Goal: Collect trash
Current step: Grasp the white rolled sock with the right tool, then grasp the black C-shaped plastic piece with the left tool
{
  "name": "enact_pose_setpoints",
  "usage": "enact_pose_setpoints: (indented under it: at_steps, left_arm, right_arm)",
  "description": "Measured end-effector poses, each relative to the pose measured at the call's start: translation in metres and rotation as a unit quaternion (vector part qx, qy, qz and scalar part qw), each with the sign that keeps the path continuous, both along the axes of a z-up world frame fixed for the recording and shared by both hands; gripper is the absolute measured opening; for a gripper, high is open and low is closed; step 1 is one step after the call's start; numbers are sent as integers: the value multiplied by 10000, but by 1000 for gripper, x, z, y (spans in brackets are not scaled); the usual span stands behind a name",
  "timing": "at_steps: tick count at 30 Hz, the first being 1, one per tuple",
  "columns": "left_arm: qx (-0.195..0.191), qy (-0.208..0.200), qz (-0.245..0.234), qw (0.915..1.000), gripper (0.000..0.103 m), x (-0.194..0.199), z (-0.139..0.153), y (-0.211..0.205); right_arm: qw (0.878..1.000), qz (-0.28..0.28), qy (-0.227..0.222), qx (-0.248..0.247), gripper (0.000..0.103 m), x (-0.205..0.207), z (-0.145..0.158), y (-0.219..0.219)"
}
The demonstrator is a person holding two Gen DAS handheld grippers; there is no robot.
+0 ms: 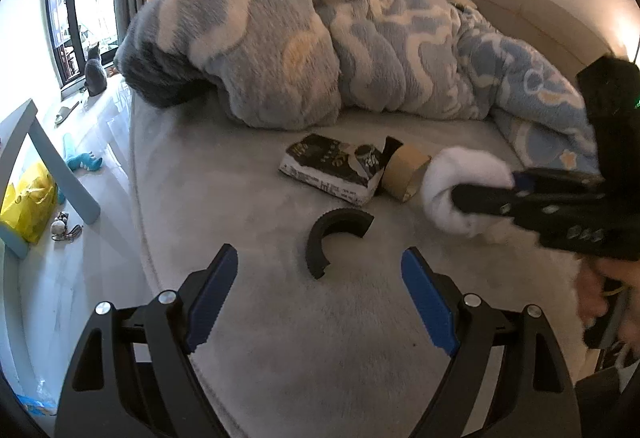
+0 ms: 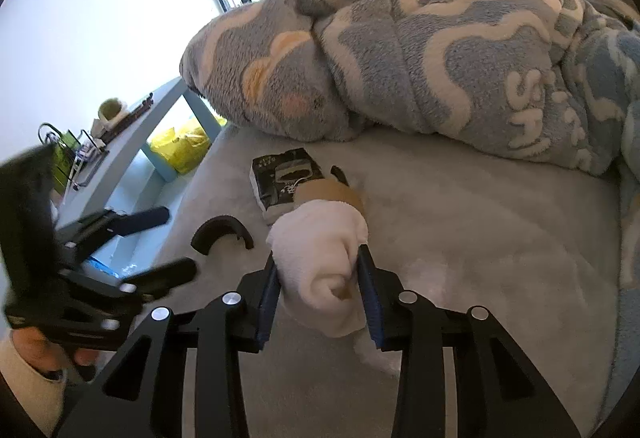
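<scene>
black half-ring (image 1: pixel 334 238): lying flat on the bed (image 1: pixel 248 318), nearest the left gripper; looks like stiff ridged plastic, light, unlikely to crush; best taken across the curved band, one pad inside the arc and one outside; may skate on the smooth cover if nudged from the side

packet (image 1: pixel 332 169): just beyond the half-ring, black and white printed wrapper, partly flattened; probably light and crinkly, soft enough to fold under a squeeze; best pinched at the raised open end, beside the tube

cardboard tube (image 1: pixel 406 169): touching the packet's right end, lying on its side; light, stiff until squashed, apt to roll; best gripped across the middle of the wall

white cloth roll (image 2: pixel 324 262): soft, fluffy, light; gives under pressure, so a firm squeeze at mid-roll suits; a loose tail hangs below toward the bed; whether lifted clear of the bed, cannot tell

left gripper (image 1: pixel 320 298): spread wide, nothing between the blue pads (image 1: pixel 212 298); hovering above the bed, aimed at the half-ring, well short of touching

right gripper (image 2: pixel 320 290): narrowed onto the white cloth roll, both pads pressing into the sides, cloth bulging between them; held near the tube and packet

blanket (image 1: pixel 320 45): bunched at the far side of the bed, apart from the trash

yellow bag (image 1: pixel 28 197): on the floor left of the bed, under a pale blue stand; possibly the place for the trash, not certain
</scene>
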State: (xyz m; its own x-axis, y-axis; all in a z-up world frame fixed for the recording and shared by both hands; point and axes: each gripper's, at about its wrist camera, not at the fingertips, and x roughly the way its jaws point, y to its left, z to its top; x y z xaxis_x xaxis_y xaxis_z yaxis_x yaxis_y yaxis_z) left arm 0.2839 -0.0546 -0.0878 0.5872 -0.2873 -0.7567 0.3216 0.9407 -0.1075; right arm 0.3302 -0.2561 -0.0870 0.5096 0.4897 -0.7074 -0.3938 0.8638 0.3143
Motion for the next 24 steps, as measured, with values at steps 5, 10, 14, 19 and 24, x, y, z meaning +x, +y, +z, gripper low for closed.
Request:
enact_pose_setpoints:
  at_steps: [5, 10, 14, 19, 24]
  left_arm:
    - [136, 5, -35, 9999, 80, 9, -8, -9]
    - [74, 50, 99, 9999, 65, 22, -16, -10]
    - [-38, 122, 126, 9998, 59, 29, -21, -10]
    - [-133, 118, 114, 9998, 47, 31, -22, -11]
    - [-194, 112, 100, 9997, 36, 30, -21, -14]
  right_arm:
    - [9989, 23, 94, 459, 37, 2, 3, -16]
    - [9973, 122, -27, 724, 37, 1, 12, -22]
    - [9969, 125, -34, 770, 37, 5, 12, -24]
    - [9970, 114, -15, 767, 37, 10, 12, -23]
    - [9971, 67, -29, 752, 37, 9, 12, -24]
